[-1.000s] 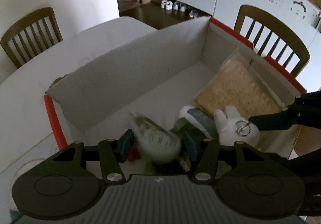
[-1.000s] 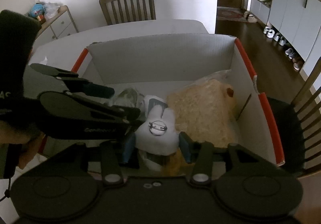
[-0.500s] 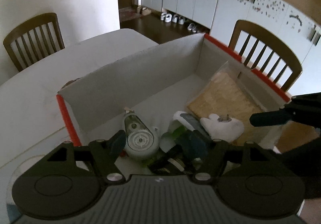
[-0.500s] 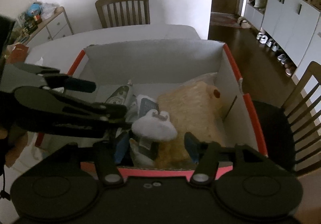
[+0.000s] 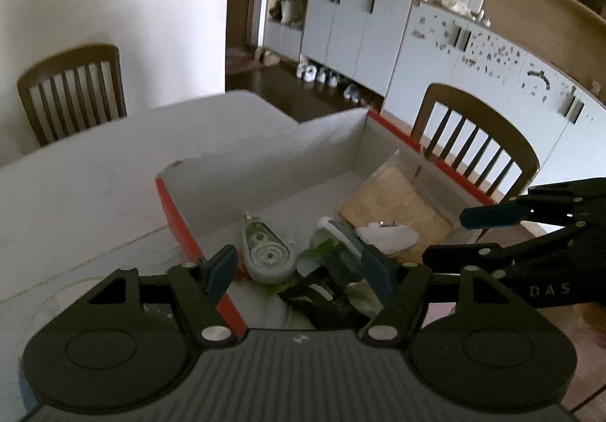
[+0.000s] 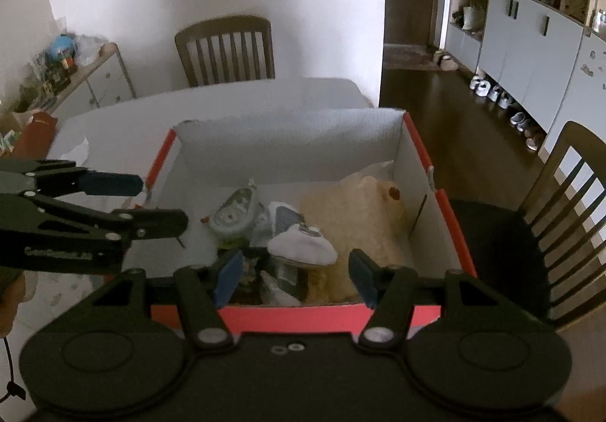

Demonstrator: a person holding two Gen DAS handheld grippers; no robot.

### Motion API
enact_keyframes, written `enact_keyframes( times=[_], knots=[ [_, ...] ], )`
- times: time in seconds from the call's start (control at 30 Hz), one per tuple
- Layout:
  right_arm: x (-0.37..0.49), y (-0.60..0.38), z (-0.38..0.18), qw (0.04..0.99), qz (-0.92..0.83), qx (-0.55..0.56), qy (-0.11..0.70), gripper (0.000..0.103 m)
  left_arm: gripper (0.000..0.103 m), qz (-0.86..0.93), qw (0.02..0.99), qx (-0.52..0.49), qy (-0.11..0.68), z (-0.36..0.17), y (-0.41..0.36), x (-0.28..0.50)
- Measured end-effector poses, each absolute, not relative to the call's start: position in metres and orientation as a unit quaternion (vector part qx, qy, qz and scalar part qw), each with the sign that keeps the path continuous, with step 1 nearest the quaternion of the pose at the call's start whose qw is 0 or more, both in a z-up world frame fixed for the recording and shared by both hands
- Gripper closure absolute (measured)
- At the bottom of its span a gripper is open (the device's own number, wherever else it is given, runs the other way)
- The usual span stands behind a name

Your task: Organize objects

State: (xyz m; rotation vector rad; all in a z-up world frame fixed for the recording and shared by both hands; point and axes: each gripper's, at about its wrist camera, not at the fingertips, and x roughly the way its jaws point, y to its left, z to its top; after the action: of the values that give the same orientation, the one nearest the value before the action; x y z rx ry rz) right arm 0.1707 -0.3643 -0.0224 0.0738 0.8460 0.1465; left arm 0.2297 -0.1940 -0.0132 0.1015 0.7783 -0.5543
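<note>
- Two grippers hang over an open box [image 6: 420, 164] with red edges, which sits on a white table [image 5: 94, 187]
- The left gripper [image 5: 299, 267] is over the box's left edge, with one blue pad outside the red rim and the other over the things inside. Its jaws have just been opening, they stand well apart, and nothing is held between them
- The right gripper [image 6: 295, 272] is over the box's near edge. Its jaws have just been opening too, they stand apart, and they hold nothing
- A grey, round tape tool [image 5: 267, 251] lies on the box floor near the left wall
- A small white cloth thing [image 6: 303, 246] with a metal ring lies on top of the pile near the front edge, touching no pad
- A flat clear bag of tan stuff [image 6: 356, 214] lies along the right wall of the box
- Between the tape tool and the bag there is a white and blue packet [image 6: 284, 214], with green bits [image 5: 325, 248] and a dark wrapper [image 5: 306, 295] by it, maybe sweets, but it is too dim to tell
- The back part of the box floor is bare
- Wooden chairs [image 6: 227, 51] stand at the table's far edge and right edge
</note>
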Motion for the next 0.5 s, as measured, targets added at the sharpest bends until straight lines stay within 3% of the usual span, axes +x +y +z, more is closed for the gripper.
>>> enact_keyframes(
  times=[0.37, 0.5],
  knots=[
    [0.140, -0.344, 0.004, 0.927, 0.069, 0.044, 0.365, 0.039, 0.032, -0.284, 0.899, 0.036, 0.332, 0.017, -0.159, 0.195],
    [0.130, -0.336, 0.010, 0.932, 0.067, 0.044, 0.353, 0.039, 0.025, -0.288, 0.900, 0.030, 0.326, 0.023, -0.148, 0.187]
  ],
)
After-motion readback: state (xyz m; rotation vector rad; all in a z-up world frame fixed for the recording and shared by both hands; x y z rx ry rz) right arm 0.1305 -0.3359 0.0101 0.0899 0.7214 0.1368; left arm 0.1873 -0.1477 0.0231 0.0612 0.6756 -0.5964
